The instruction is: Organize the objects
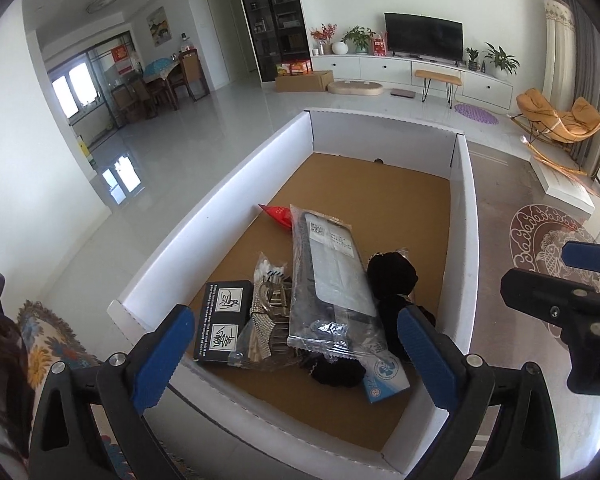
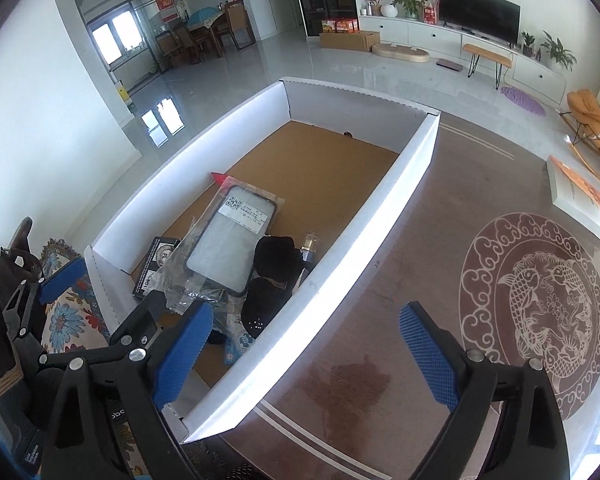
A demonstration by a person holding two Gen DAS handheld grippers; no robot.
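Note:
A white cardboard box [image 1: 462, 240] with a brown floor holds a pile at its near end: a phone case in a clear bag [image 1: 332, 276], a black booklet [image 1: 224, 316], a bag of shiny metal pieces [image 1: 262, 320], a black cloth item [image 1: 392, 276], a red packet [image 1: 278, 216] and a blue-white packet [image 1: 384, 380]. My left gripper [image 1: 296, 356] is open and empty above the pile. My right gripper [image 2: 304, 352] is open and empty over the box's right wall [image 2: 380, 216]; the case [image 2: 228, 240] and a small glass bottle [image 2: 310, 242] show there.
The box stands on a brown table with a round fish pattern [image 2: 540, 304] and a dark stain [image 2: 356, 384]. A white book [image 2: 580, 204] lies at the table's right. A flowered cushion [image 1: 44, 344] is at the left. The living room lies beyond.

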